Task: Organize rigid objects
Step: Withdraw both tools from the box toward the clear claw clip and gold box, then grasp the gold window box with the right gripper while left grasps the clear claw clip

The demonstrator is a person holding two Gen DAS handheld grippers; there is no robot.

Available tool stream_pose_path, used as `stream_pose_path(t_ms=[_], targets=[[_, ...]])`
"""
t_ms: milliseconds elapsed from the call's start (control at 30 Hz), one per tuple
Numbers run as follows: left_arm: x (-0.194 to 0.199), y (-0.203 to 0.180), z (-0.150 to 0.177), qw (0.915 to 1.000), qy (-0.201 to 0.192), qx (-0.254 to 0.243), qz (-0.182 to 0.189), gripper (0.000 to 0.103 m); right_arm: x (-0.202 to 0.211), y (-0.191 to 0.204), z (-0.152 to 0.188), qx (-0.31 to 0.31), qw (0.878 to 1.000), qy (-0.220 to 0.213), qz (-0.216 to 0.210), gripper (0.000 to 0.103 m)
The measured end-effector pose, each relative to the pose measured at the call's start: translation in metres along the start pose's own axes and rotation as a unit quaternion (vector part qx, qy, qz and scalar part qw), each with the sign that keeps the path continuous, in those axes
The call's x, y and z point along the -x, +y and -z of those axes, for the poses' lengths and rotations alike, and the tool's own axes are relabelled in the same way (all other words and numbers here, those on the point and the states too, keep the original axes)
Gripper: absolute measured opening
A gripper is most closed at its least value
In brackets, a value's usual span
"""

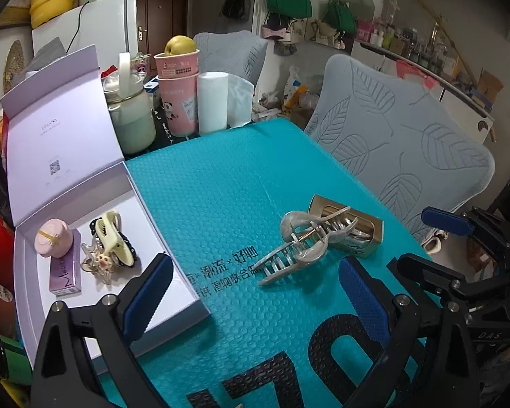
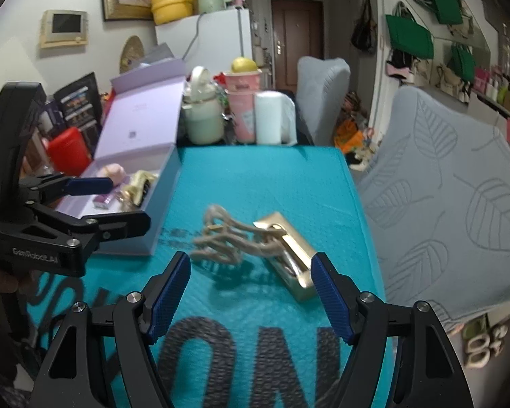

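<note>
A teal bubble-textured mat with black lettering covers the surface. At its eleven o'clock edge stand a pale green kettle-like jug, stacked pink paper cups with a yellow-green fruit sitting on top, and a white roll just beside them. At two o'clock, a grey leaf-patterned chair back rises beside the mat. Green bags hang on the far wall at one o'clock.

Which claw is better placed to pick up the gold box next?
Probably the right claw: it is open, and the gold box lies just ahead by its right finger. The left claw faces the hair clip.
</note>
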State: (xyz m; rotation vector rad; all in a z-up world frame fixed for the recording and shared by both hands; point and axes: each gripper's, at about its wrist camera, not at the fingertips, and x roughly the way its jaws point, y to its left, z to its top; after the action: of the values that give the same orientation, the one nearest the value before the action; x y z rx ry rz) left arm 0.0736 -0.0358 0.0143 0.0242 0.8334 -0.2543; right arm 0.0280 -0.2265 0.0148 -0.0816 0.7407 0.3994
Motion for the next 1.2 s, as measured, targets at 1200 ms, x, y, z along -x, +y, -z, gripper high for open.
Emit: stream_pose_path(t_ms=[1200], targets=[[-0.085, -0.029, -0.010, 0.9929, 0.064, -0.002, 0.101, 0.062, -0.083, -0.058, 0.014, -0.023, 0.997, 0.069, -0.036, 0.041]])
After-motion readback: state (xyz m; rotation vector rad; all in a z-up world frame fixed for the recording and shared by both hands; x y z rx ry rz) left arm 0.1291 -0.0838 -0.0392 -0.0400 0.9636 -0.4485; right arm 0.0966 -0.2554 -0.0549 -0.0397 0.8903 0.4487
